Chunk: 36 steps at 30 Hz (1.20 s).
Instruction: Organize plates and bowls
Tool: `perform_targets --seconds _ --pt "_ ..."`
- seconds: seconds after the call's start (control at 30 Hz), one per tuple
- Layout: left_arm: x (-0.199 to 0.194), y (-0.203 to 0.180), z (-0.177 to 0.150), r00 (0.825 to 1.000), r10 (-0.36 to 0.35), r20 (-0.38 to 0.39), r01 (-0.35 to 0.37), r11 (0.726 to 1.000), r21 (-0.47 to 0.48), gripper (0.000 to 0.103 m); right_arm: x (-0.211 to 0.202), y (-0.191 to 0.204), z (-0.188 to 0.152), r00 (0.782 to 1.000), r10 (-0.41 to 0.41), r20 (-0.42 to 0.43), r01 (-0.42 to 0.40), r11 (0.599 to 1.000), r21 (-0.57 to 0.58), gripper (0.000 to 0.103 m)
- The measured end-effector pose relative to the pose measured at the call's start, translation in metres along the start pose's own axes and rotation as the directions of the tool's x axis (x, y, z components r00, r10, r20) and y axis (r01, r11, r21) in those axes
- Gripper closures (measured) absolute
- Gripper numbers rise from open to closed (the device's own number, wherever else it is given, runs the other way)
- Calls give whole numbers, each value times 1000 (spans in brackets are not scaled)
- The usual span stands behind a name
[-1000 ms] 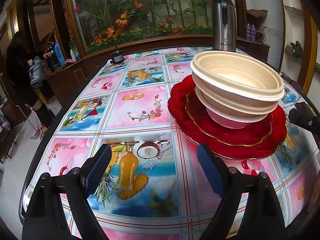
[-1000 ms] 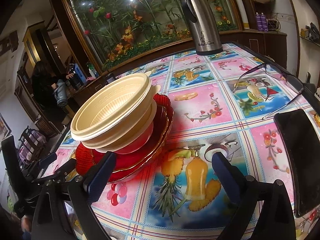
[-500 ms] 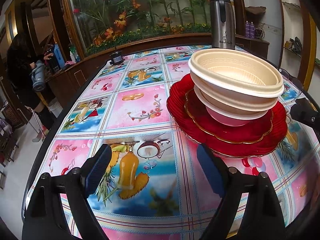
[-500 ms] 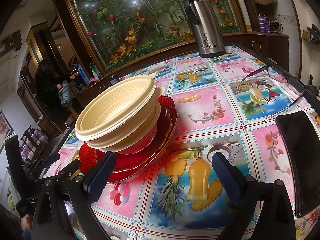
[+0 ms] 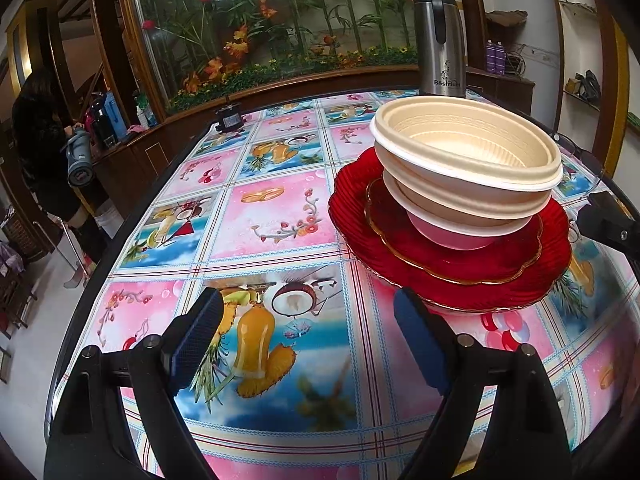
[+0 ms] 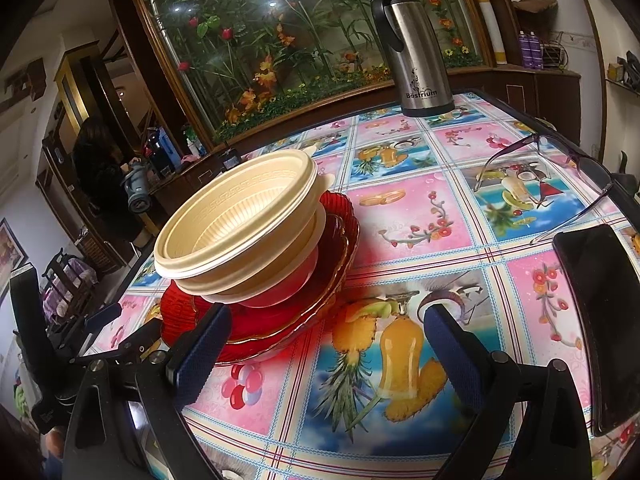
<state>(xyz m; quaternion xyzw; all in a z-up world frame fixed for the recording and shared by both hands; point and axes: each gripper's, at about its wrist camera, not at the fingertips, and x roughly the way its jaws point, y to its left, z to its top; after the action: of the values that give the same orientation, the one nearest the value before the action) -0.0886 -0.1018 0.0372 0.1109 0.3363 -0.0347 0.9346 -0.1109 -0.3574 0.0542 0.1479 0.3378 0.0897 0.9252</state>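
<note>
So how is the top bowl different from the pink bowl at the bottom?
The top bowl is cream; the pink bowl is pink. The top bowl looks wider, and its rim sticks out past the pink bowl. The top bowl's ribbed inside shows, while the pink bowl is mostly covered by the bowls nested in it. The pink bowl sits on the red plates; the top bowl rests on another bowl. Both are round, upright and in one stack.
</note>
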Motion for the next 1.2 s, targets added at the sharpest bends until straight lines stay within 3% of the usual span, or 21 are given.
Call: perform_targets --seconds 1.2 --pt "-2 -5 -1 1000 5 8 -5 1000 24 15 -2 2 -1 1000 6 9 -6 1000 -6 5"
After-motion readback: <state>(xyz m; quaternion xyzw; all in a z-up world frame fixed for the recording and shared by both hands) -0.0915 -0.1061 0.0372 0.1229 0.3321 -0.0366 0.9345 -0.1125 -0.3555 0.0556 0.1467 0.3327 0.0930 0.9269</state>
